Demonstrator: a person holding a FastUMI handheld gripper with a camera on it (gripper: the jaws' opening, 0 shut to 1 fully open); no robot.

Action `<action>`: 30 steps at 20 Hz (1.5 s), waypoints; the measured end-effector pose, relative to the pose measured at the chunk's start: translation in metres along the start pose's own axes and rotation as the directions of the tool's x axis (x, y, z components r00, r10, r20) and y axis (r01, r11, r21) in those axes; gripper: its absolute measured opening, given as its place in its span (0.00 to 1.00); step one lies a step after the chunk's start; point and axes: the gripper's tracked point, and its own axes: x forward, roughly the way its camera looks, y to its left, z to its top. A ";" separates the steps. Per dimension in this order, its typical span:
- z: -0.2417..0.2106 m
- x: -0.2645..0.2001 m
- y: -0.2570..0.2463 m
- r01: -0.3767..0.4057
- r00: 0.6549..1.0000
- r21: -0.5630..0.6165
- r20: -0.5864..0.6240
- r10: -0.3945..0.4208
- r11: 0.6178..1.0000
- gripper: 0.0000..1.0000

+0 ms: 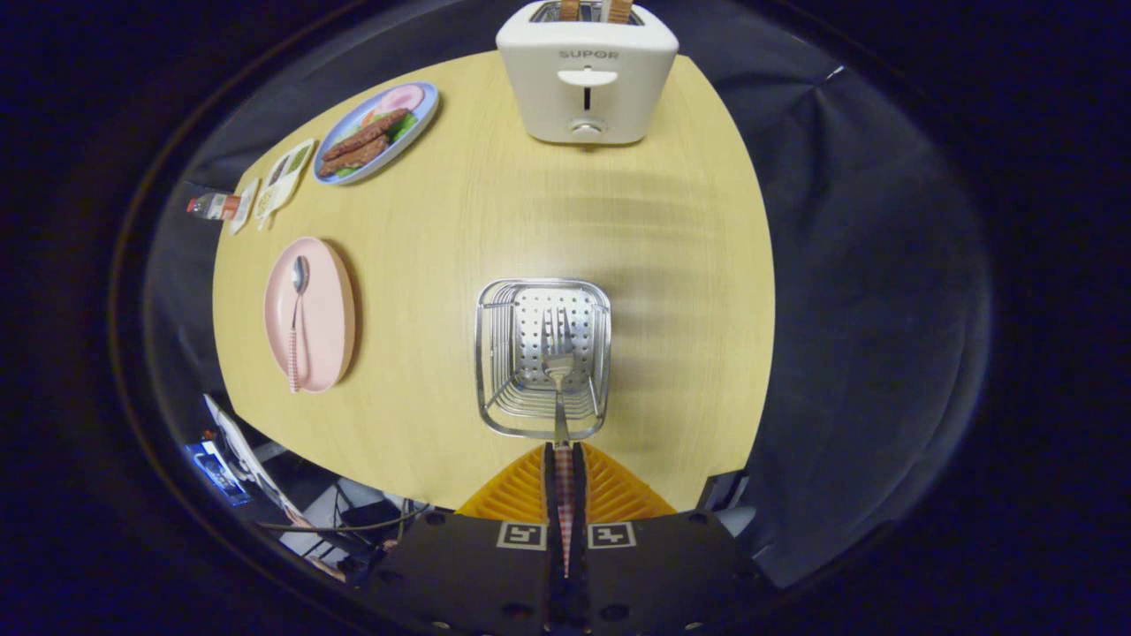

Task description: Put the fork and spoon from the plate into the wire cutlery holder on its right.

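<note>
Fingers [563,459] clamp a checked-handled metal fork [558,353] (tines forward) over the wire cutlery holder [495,389] just ahead.

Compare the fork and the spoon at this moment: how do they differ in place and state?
The fork is clamped by its handle in the shut gripper, its tines reaching out over the wire cutlery holder; the spoon lies free on the pink plate, left of the holder. The fork ends in tines, the spoon in a rounded bowl. Both have a metal head and a checked pink handle.
</note>
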 end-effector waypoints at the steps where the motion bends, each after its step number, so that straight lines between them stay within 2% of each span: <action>1: 0.002 0.004 0.002 -0.004 1.000 -0.017 -0.023 0.003 1.000 0.02; 3: 0.005 0.008 0.009 -0.013 0.998 -0.025 -0.069 0.011 1.000 0.02; 7: 0.015 0.006 0.013 0.010 0.998 -0.068 -0.059 -0.014 0.998 0.02; 8: 0.016 0.006 0.014 0.013 0.998 -0.074 -0.061 -0.018 0.997 0.05; 12: 0.016 0.005 0.013 0.028 0.998 -0.064 -0.054 -0.032 0.998 0.05; 13: 0.016 0.004 0.012 0.035 0.998 -0.064 -0.046 -0.038 0.997 0.08; 15: 0.017 0.001 0.014 0.031 0.999 -0.059 -0.022 -0.032 0.998 0.08; 19: 0.021 -0.009 0.025 -0.006 0.997 -0.034 0.072 0.009 0.999 0.17; 21: 0.023 -0.017 0.030 -0.006 0.992 -0.019 0.127 0.008 1.000 0.29; 22: 0.022 -0.019 0.031 0.004 0.988 -0.013 0.156 -0.002 1.000 0.42; 24: 0.028 -0.028 0.036 0.019 0.972 0.007 0.232 -0.020 1.000 0.54; 30: 0.034 -0.064 0.071 0.052 0.877 0.039 0.476 -0.065 0.998 0.95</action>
